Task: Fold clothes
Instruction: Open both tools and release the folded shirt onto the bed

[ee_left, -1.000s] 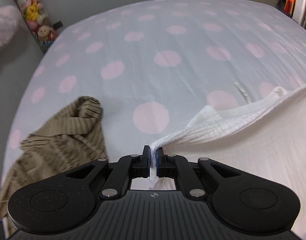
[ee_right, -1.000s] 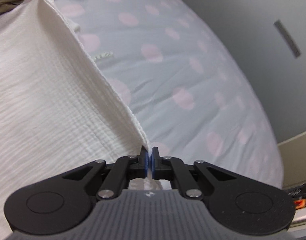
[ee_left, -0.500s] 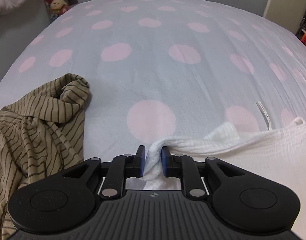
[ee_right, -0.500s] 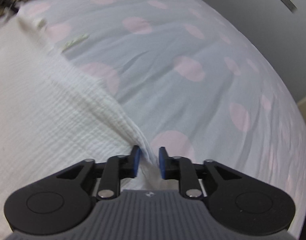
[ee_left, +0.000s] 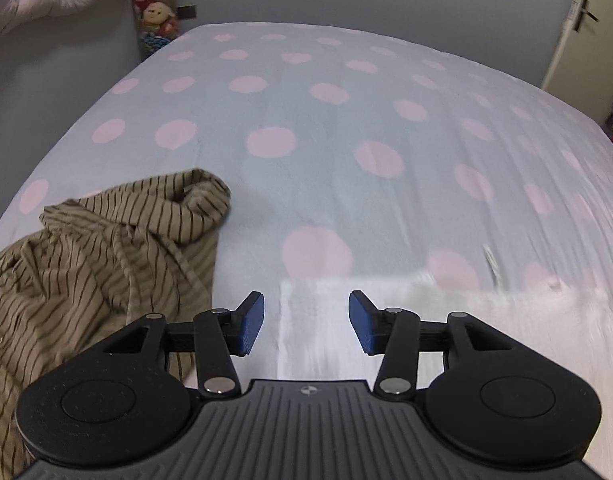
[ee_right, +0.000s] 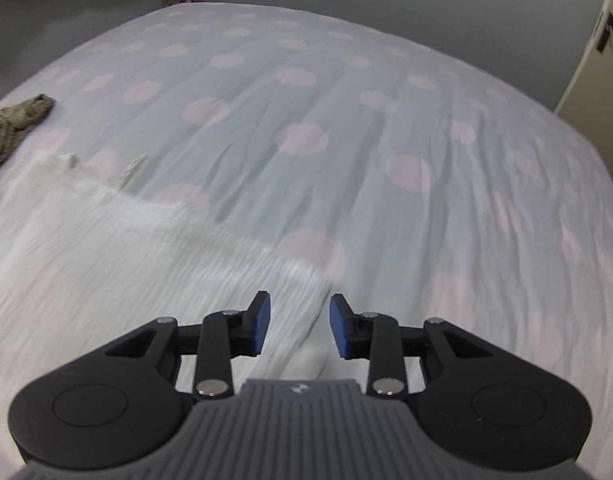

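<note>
A white crinkled garment (ee_left: 446,320) lies flat on the bed, its far edge straight across. It also shows in the right wrist view (ee_right: 118,264). My left gripper (ee_left: 305,322) is open and empty above the garment's left corner. My right gripper (ee_right: 299,324) is open and empty above the garment's right corner. A small white tag (ee_right: 131,169) sticks out past the far edge.
A crumpled tan striped garment (ee_left: 94,264) lies left of the white one, seen far left in the right wrist view (ee_right: 14,124). The bed has a grey sheet with pink dots (ee_left: 346,128). Plush toys (ee_left: 154,0) hang at the wall. A door (ee_left: 586,28) is at right.
Both grippers have opened and let go of the white garment's corners. The garment has dropped flat onto the bed, and both grippers have pulled back and up.
</note>
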The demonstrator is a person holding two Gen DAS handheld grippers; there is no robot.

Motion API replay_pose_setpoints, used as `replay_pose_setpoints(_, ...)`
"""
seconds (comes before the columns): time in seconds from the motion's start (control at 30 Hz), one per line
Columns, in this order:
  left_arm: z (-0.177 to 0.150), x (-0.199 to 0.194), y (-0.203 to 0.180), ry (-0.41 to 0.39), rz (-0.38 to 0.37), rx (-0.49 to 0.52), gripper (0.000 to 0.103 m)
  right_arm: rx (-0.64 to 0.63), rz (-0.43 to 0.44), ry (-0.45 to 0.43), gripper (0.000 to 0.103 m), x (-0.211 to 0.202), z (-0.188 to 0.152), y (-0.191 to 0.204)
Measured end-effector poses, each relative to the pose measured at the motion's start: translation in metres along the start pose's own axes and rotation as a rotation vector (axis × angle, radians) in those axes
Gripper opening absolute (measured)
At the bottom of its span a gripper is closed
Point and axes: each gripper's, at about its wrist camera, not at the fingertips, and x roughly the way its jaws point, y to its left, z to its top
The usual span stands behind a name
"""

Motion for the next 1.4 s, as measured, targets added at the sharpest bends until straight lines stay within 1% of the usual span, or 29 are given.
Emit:
replay_pose_setpoints(0.2,-0.065,-0.038,-0.008,0.016,-0.048,0.041,0.045,0.123,0.118,0.033,0.036,-0.036,-0.074,0.017)
replay_pose_setpoints(0.27,-0.09,-0.051,-0.007,0.021,-0.07,0.042,0.045,0.155,0.155,0.031,0.036,-0.049,-0.1,0.021)
replay_pose_setpoints(0.33,-0.113,-0.061,-0.005,0.03,-0.072,0.049,0.045,0.165,0.181,0.035,0.038,-0.062,-0.124,0.024)
replay_pose_setpoints(0.43,-0.148,-0.069,0.001,0.053,-0.068,0.045,0.045,0.129,0.195,0.059,0.041,-0.076,-0.154,0.03)
replay_pose_setpoints(0.47,-0.159,-0.07,0.004,0.062,-0.067,0.038,0.046,0.112,0.198,0.07,0.044,-0.078,-0.163,0.032)
replay_pose_setpoints(0.57,-0.188,-0.066,0.012,0.097,-0.063,0.008,0.046,0.039,0.183,0.103,0.044,-0.073,-0.18,0.044)
replay_pose_setpoints(0.63,-0.203,-0.062,0.017,0.114,-0.058,-0.024,0.046,-0.003,0.16,0.109,0.044,-0.066,-0.186,0.051)
replay_pose_setpoints(0.67,-0.208,-0.06,0.02,0.116,-0.062,-0.052,0.046,-0.008,0.151,0.104,0.041,-0.062,-0.187,0.053)
replay_pose_setpoints(0.7,-0.211,-0.058,0.024,0.113,-0.073,-0.083,0.046,-0.005,0.146,0.099,0.031,-0.059,-0.186,0.054)
replay_pose_setpoints(0.77,-0.215,-0.055,0.029,0.11,-0.089,-0.134,0.046,-0.012,0.146,0.095,0.006,-0.056,-0.183,0.057)
replay_pose_setpoints(0.87,-0.214,-0.053,0.032,0.106,-0.097,-0.17,0.046,-0.103,0.104,0.1,0.005,-0.064,-0.183,0.067)
replay_pose_setpoints(0.97,-0.214,-0.054,0.032,0.103,-0.094,-0.167,0.046,-0.185,0.047,0.128,0.005,-0.07,-0.187,0.069)
replay_pose_setpoints(1.07,-0.218,-0.053,0.033,0.105,-0.087,-0.171,0.046,-0.231,0.016,0.162,0.004,-0.066,-0.195,0.064)
replay_pose_setpoints(1.2,-0.221,-0.06,0.038,0.097,-0.093,-0.186,0.046,-0.232,0.017,0.196,0.004,-0.06,-0.198,0.062)
replay_pose_setpoints(1.33,-0.215,-0.07,0.045,0.068,-0.101,-0.187,0.045,-0.204,-0.006,0.218,0.005,-0.064,-0.194,0.058)
replay_pose_setpoints(1.4,-0.209,-0.074,0.046,0.044,-0.099,-0.18,0.045,-0.184,-0.019,0.22,0.008,-0.067,-0.192,0.055)
